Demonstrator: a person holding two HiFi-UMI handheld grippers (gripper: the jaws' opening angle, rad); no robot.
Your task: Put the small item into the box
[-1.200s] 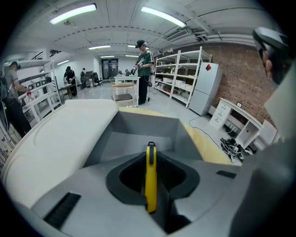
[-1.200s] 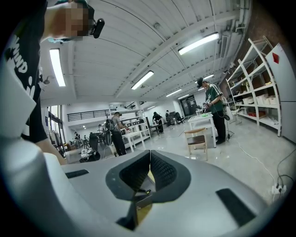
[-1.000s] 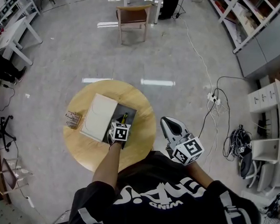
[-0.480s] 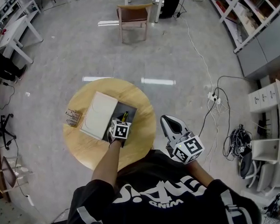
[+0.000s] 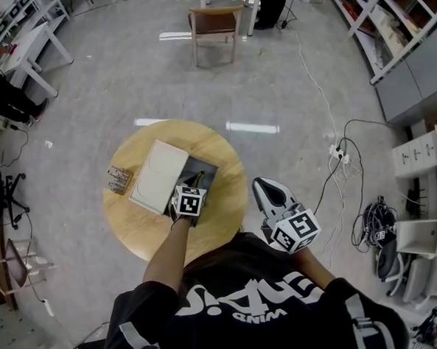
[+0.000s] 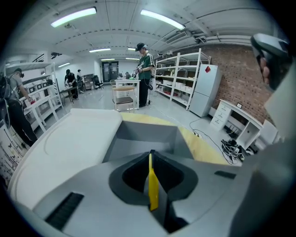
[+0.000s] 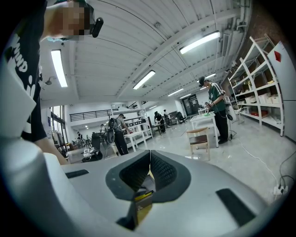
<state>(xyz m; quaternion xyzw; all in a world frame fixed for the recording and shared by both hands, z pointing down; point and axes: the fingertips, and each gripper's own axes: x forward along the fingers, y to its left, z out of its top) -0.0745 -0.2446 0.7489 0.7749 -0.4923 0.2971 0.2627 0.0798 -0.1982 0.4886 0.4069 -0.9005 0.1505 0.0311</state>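
Note:
An open box [image 5: 206, 171] with a grey inside and a white lid [image 5: 159, 176] folded to its left sits on the round wooden table [image 5: 224, 207]. My left gripper [image 5: 193, 187] hovers at the box's near edge, shut on a thin yellow item [image 5: 196, 180]. In the left gripper view the yellow item [image 6: 152, 185] stands edge-on between the closed jaws, with the grey box cavity [image 6: 148, 134] right ahead and the lid [image 6: 74, 139] to the left. My right gripper [image 5: 263, 186] hangs off the table's right side, shut, aimed out into the room [image 7: 150, 155].
A small packet-like object [image 5: 118, 179] lies on the table's left edge. A wooden chair [image 5: 213, 22] stands farther off, and cables with a power strip [image 5: 338, 151] lie on the floor at right. Shelving and cabinets line the right wall.
Only the head view has shifted a little; both grippers and the box keep their places.

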